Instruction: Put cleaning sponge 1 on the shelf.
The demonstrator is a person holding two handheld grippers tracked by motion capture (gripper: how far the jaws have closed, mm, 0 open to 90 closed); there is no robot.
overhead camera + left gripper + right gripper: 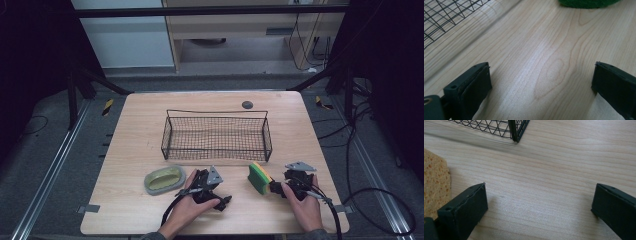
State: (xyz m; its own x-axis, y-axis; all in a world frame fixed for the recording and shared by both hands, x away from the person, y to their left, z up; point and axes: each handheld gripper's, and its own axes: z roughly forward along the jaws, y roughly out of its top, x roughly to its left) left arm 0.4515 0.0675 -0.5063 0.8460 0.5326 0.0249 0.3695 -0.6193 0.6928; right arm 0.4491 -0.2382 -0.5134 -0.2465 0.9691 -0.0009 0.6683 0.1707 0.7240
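- The sponge (260, 178), yellow with a green scouring face, stands on edge on the table (140, 125) toward its near right corner, just in front of the right end of the wire basket (217, 135).
- The right tongs (278, 188) lie just to the right of the sponge, so close in the high view that I cannot tell whether they touch it; their jaws stand wide apart with nothing between them.
- In the right gripper view the sponge's yellow foam (435, 185) sits off to the left, outside the left jaw rather than in the gap, and the basket's corner (516, 131) lies ahead; bare wood lies between the jaws.
- The sponge's long axis runs roughly from the near edge toward the basket, slightly slanted, with its broad faces turned left and right.
- The left tongs (197, 175) rest near the middle of the near edge, next to a grey dish (165, 180) holding something pale green; their jaws are also apart and empty.
- The left gripper view shows the sponge's green face (589, 3) well ahead across open wood, so the left hand (192, 207) is farther from it than the right hand (305, 202).
- My reading: the right tongs are the natural ones for the grasp, and they would need to swing left to bring the sponge's thin dimension between the jaws.
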